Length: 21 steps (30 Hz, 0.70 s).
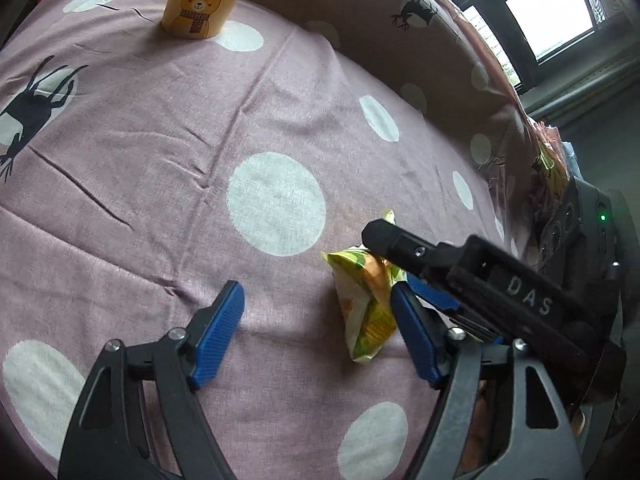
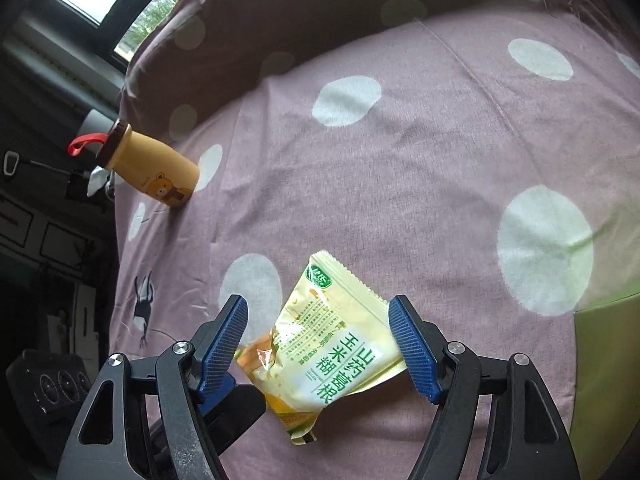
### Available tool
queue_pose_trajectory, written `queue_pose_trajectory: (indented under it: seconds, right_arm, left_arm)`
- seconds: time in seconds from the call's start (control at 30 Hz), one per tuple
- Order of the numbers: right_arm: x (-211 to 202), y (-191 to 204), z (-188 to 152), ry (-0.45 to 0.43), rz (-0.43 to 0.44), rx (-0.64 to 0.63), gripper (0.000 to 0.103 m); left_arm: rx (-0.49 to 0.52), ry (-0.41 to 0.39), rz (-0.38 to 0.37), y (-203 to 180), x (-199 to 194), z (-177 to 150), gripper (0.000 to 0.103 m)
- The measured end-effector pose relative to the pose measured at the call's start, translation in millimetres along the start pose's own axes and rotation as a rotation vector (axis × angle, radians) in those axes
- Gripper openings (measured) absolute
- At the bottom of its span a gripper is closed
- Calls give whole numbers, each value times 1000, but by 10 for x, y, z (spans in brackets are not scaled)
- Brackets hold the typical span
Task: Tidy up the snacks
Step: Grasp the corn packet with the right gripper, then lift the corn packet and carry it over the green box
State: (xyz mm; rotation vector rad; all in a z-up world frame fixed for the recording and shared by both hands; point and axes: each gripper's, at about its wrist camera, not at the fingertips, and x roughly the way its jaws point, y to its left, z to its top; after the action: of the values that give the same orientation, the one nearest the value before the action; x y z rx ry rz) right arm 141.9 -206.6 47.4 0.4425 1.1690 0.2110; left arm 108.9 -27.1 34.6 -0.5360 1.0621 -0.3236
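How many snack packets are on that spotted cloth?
1: a yellow-green snack packet lies on the cloth between the right claw's open fingers. Others may lie out of view.

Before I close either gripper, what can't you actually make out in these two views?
- Snack packet, left wrist view: its far end is hidden behind the right gripper's black finger.
- Snack packet, right wrist view: the small print is too small to read, and contact with the right gripper is unclear.
- Bear bottle, left wrist view: top cut off by the frame edge.
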Motion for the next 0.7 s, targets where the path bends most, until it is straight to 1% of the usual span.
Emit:
queue_pose_trajectory:
  seconds: [0.03, 0.07, 0.1, 0.13, 0.17, 0.2, 0.27, 0.3, 0.4, 0.47, 0.57, 0.7]
  right_arm:
    - [0, 31, -17, -8, -20, -28, 70]
    - [-7, 51, -35, -10, -28, -40, 69]
    - [-1, 63, -48, 4, -23, -42, 67]
    - [9, 72, -59, 18, -11, -42, 66]
    - [16, 82, -74, 23, 0, -43, 64]
    - [22, 88, -92, 25, 17, -44, 60]
    - [41, 72, -136, 38, 63, -26, 56]
    - [36, 62, -157, 35, 74, -15, 55]
    - [-9, 47, -217, 32, 108, 16, 50]
    - [-64, 53, -262, 21, 131, 34, 47]
    - [-220, 132, -316, -25, 138, 26, 46]
    - [-555, 273, -387, -124, 161, -11, 46]
  left_arm:
    - [12, 3, -2, -10, 6, -7, 54]
    - [20, 7, -11, -18, 24, -8, 45]
    - [23, 13, -21, -25, 37, -11, 30]
    - [26, 9, -29, -35, 31, -17, 23]
    - [34, 3, -27, -51, 24, -24, 21]
    - [51, 0, -17, -77, 13, -35, 14]
    - [90, -6, 18, -132, -3, -63, 12]
    - [106, -8, 21, -153, -14, -79, 10]
    - [114, -2, 22, -173, -60, -105, 10]
    - [137, -16, 32, -213, -129, -121, 10]
    - [168, -57, 30, -304, -296, -142, 10]
    - [228, -139, 12, -474, -597, -185, 10]
